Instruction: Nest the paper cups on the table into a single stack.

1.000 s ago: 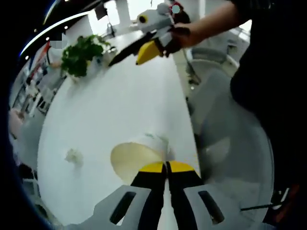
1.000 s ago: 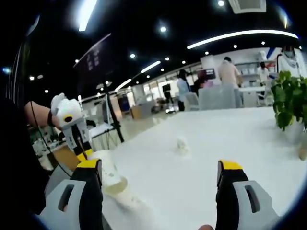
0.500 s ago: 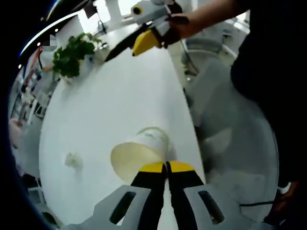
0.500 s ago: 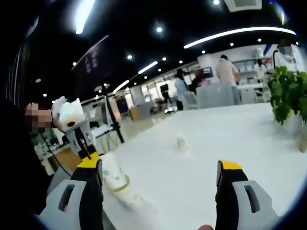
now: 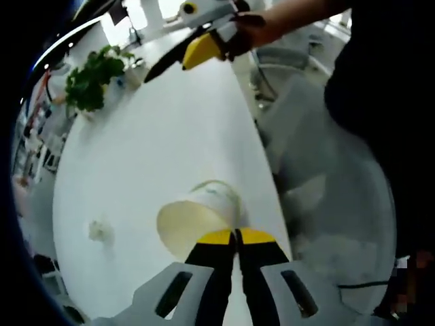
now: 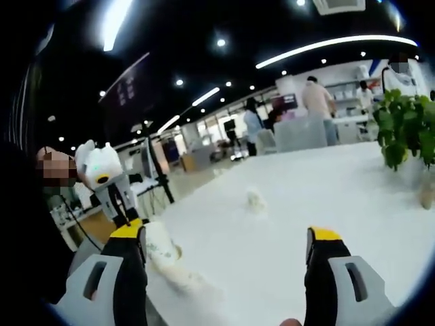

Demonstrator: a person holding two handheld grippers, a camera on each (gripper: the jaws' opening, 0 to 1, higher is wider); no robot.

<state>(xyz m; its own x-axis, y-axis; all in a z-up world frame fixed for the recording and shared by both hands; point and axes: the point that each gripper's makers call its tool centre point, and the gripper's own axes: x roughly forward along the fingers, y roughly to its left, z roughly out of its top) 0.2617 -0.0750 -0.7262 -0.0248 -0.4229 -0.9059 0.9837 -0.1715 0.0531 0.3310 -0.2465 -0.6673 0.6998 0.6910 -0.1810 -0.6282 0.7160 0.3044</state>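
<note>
A: The left gripper (image 5: 236,234) has its yellow-tipped jaws pressed together on the rim of a paper cup (image 5: 197,221). The cup lies tipped, its open mouth facing the camera, over the white table (image 5: 149,149) close to the table's edge.

B: And the right gripper (image 6: 224,238)?

A: Its jaws stand spread wide with nothing between them. It points across the table. In the left gripper view it shows at the far end, held in a person's hand (image 5: 248,37).

B: Does the cup show from the right side?

A: Yes, low at the left, beside the left jaw, with the left gripper above it. It is blurred there.

B: Anything else on the table?

A: A small crumpled white thing (image 6: 255,199) near the middle, well apart from the cup, and a green potted plant (image 6: 404,132) at the far side.
</note>
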